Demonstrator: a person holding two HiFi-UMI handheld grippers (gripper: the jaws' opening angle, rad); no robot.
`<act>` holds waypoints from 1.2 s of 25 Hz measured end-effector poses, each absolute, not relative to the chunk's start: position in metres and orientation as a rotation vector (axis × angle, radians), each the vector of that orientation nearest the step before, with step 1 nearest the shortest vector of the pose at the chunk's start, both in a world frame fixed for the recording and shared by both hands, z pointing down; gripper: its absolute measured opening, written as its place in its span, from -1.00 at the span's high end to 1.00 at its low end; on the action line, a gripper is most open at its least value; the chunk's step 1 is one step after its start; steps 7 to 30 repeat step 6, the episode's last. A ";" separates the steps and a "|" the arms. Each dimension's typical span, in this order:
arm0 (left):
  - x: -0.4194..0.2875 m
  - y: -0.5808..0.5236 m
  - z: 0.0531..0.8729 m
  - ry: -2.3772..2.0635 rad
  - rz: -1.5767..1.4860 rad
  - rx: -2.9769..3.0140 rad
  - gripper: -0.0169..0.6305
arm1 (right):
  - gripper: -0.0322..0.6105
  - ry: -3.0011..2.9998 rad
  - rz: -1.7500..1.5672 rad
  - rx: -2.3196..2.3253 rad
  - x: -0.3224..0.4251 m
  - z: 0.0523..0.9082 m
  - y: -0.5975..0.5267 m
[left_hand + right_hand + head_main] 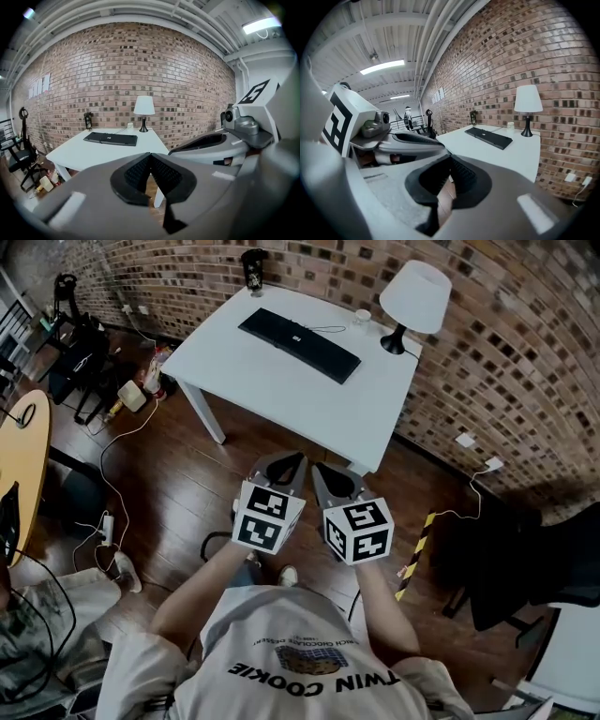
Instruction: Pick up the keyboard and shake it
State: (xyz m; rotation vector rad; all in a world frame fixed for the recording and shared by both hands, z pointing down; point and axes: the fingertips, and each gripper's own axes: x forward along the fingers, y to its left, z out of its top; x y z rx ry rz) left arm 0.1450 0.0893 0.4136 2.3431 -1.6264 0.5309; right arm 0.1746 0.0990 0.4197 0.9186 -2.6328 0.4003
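A black keyboard point(298, 344) lies flat on the white table point(262, 390), its cable running toward the lamp; it also shows in the left gripper view as the keyboard point(111, 138) and in the right gripper view as the keyboard point(491, 137). My left gripper point(298, 461) and right gripper point(317, 471) hang side by side over the wooden floor, short of the table's near edge. Both are shut with nothing between the jaws. The left gripper point(150, 157) and right gripper point(450, 159) point toward the table.
A white lamp point(411, 302), a small cup point(362, 318) and a dark bottle point(253, 271) stand along the table's far edge by the brick wall. Bags and cables point(112, 409) litter the floor at left. A black chair point(525, 568) stands at right.
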 end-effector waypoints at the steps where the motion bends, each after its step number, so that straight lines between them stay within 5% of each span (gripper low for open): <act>1: 0.145 0.093 0.413 -1.628 0.531 2.342 0.93 | 0.89 -2.636 0.400 0.917 0.175 0.418 0.102; 30: 0.151 0.108 0.408 -1.617 0.550 2.350 0.93 | 0.89 -2.644 0.405 0.911 0.176 0.412 0.114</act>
